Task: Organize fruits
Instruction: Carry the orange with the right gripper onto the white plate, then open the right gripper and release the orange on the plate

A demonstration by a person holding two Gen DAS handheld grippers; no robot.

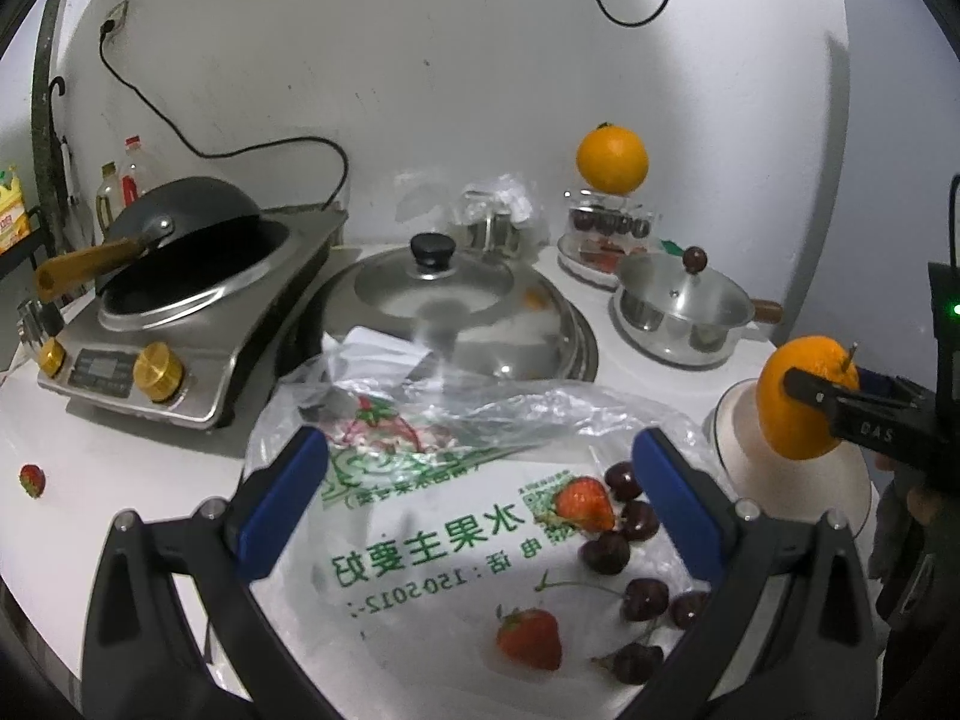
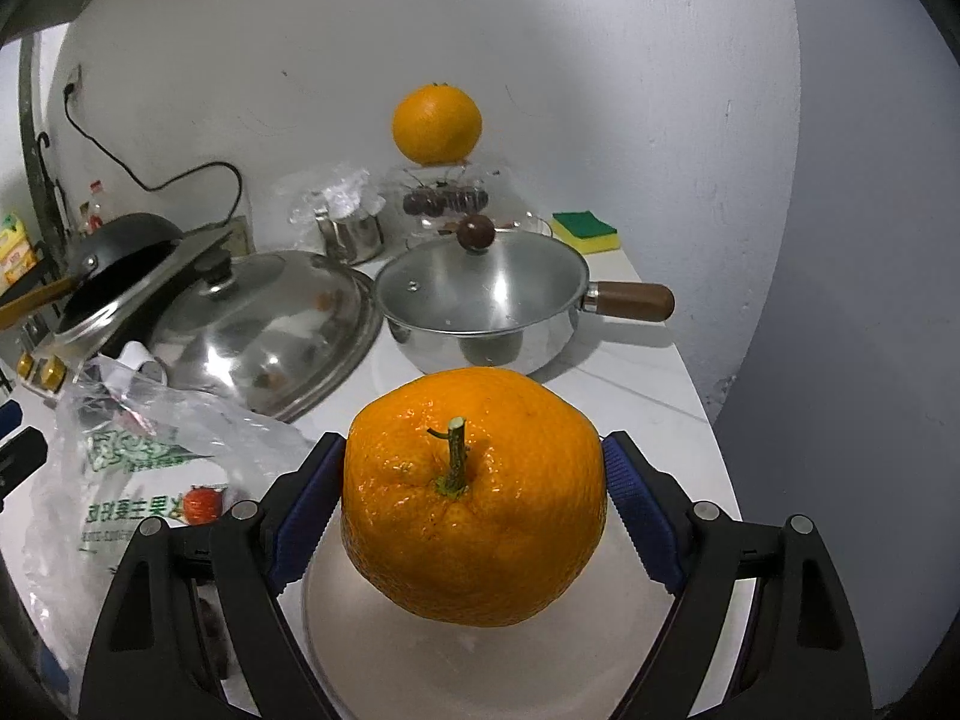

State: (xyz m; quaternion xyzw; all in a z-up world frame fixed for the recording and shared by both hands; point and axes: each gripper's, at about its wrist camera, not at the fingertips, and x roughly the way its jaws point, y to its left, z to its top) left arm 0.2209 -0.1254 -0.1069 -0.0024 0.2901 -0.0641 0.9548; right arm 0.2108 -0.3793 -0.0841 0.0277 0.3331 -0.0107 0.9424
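My right gripper (image 2: pixel 474 498) is shut on an orange (image 2: pixel 474 498), stem up, above a white bowl (image 2: pixel 480 660). In the left wrist view that orange (image 1: pixel 798 402) hangs over the bowl (image 1: pixel 780 468) at the right. My left gripper (image 1: pixel 480 480) is open and empty above a printed plastic bag (image 1: pixel 420 540). On the bag lie two strawberries (image 1: pixel 585 504) (image 1: pixel 531 639) and several dark cherries (image 1: pixel 636 558). A third strawberry (image 1: pixel 31 480) lies alone at the far left. A second orange (image 1: pixel 612 159) (image 2: pixel 437 125) sits on a clear container of cherries (image 1: pixel 609 228) at the back.
An induction cooker with a tilted wok (image 1: pixel 180 276) stands at the left. A large steel lid (image 1: pixel 456 306) lies in the middle. A lidded steel saucepan (image 1: pixel 684 306) (image 2: pixel 486 306) stands right of it. A sponge (image 2: pixel 585 232) and a wall are behind.
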